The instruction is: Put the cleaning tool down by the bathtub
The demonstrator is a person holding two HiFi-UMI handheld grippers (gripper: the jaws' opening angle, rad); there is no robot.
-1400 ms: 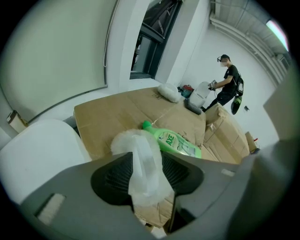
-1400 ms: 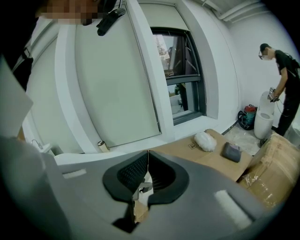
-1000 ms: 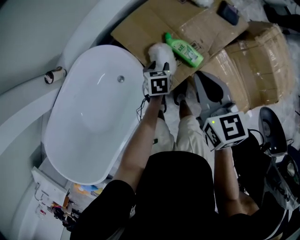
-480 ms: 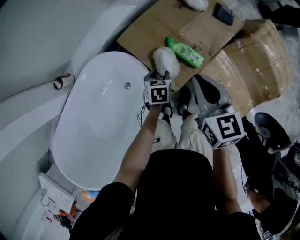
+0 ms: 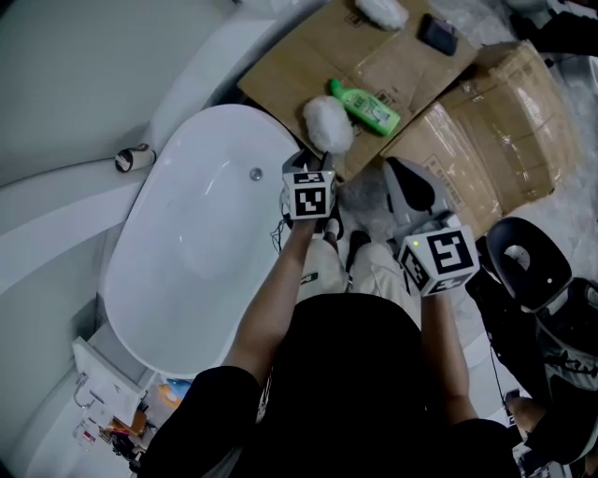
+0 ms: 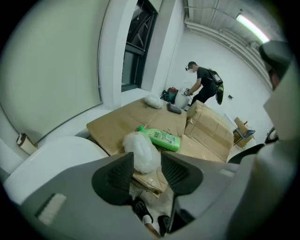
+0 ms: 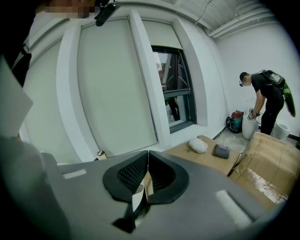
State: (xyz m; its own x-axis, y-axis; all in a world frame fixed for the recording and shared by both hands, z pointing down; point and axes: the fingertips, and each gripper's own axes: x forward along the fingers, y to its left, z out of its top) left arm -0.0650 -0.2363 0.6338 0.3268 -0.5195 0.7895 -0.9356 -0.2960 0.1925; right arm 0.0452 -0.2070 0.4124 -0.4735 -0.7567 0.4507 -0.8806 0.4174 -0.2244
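Observation:
The white fluffy cleaning tool [image 5: 327,122] lies on flattened cardboard [image 5: 308,56] just past the end of the white bathtub [image 5: 121,280]. My left gripper [image 5: 316,166] hovers a little short of it, with its marker cube over the tub's right rim. In the left gripper view the tool [image 6: 140,149] shows beyond the left gripper [image 6: 146,157]; its jaws stand apart and have just been closing a little, with nothing between them. My right gripper [image 5: 402,177] hangs to the right over the floor. In the right gripper view the right gripper [image 7: 148,153] has its tips touching.
A green bottle [image 5: 366,105] lies next to the tool. Further back on the cardboard are a second white pad [image 5: 381,11] and a dark object [image 5: 436,34]. A crumpled box [image 5: 505,131] and a black stool [image 5: 519,261] stand right. A person [image 6: 201,84] bends over far back.
My left gripper has drawn back from the white tool, which stays on the cardboard. Both gripper cubes have shifted toward me and the gap to the tool has grown.

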